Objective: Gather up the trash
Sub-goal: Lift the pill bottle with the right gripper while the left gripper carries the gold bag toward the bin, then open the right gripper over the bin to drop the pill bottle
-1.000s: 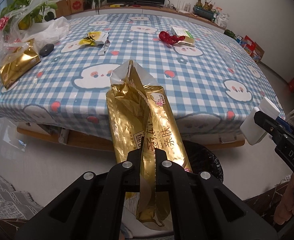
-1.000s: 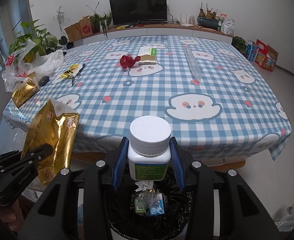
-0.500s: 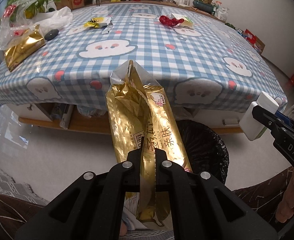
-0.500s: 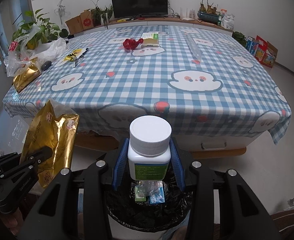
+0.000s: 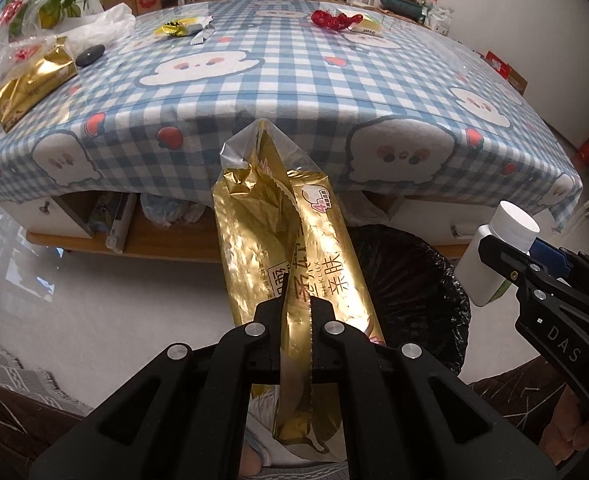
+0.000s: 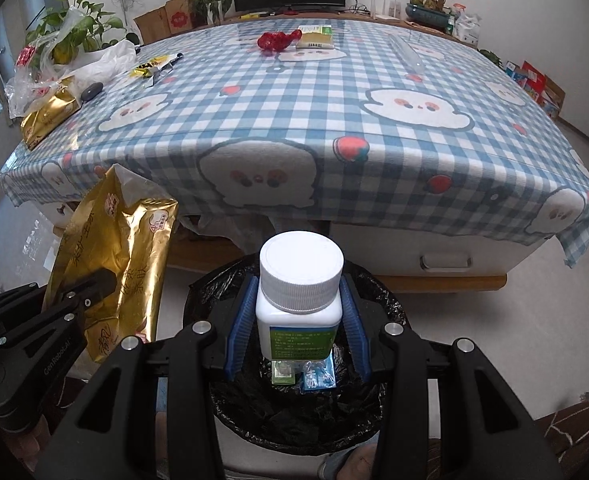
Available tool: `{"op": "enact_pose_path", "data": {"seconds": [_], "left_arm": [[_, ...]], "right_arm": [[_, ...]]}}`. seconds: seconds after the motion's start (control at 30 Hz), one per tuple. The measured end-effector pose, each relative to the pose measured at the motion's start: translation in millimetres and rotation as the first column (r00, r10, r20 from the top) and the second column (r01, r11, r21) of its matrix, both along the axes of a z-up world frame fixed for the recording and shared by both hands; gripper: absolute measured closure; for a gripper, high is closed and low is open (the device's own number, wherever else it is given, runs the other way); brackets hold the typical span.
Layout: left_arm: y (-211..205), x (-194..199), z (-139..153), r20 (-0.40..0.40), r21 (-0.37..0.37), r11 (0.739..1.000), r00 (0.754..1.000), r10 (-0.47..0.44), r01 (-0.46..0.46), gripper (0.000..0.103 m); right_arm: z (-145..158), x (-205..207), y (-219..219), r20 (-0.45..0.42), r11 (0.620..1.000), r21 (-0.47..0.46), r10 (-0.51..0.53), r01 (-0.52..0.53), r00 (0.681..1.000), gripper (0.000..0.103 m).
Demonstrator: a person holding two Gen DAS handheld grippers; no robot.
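My left gripper [image 5: 296,312] is shut on a gold foil bag [image 5: 278,232], held upright off the table's front edge, left of the bin; the bag also shows in the right wrist view [image 6: 110,248]. My right gripper [image 6: 298,312] is shut on a white pill bottle [image 6: 299,280] with a white cap, held right over a black-lined trash bin [image 6: 294,412]. The bin holds small green and blue packets. The bottle [image 5: 498,252] and bin [image 5: 414,280] also show in the left wrist view.
The table with a blue checked cloth [image 6: 314,112] stands behind the bin. On it lie a second gold bag [image 6: 48,114], a yellow wrapper [image 6: 152,66], red crumpled trash [image 6: 276,39], a small box [image 6: 314,37], a clear tube [image 6: 404,54] and plastic bags [image 6: 74,60].
Both grippers have pulled back from the table and dropped lower, still holding their items. The bottle now hangs over the bin's opening and the table edge looks farther off.
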State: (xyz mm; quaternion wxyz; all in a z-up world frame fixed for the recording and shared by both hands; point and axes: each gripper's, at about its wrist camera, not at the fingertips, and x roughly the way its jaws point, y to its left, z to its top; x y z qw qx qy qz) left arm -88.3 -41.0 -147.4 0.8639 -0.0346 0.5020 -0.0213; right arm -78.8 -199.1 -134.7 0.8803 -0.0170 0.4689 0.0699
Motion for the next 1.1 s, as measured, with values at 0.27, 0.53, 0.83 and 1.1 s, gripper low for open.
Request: {"op": "enact_pose_path", "data": {"seconds": [0.27,0.53,0.83,1.1], "left_arm": [[-1,10,-25,-0.044,0.003,1.000,0.999,0.008,-0.008,0.103],[-2,22,-52,-0.107,0.008,1.000,0.994,0.018,-0.017,0.103],[-6,30,-68,-0.138,0.009,1.000,0.990,0.011,-0.009,0.103],[-10,33,-72,-0.146,0.003,1.000,0.989,0.004,-0.003,0.102]], "right_arm": [[-30,13,-4,-0.057,1.000,0.013,-0.010,0.011,0.998,0.064],[-55,24,-1,-0.107,1.000,0.008,-0.009,0.010,0.994,0.064],[-77,35,2,-0.145,1.000,0.003,-0.005,0.005,0.989,0.064],[-81,36,4,-0.147,1.000,-0.007,-0.008,0.007,0.989,0.059]]}}
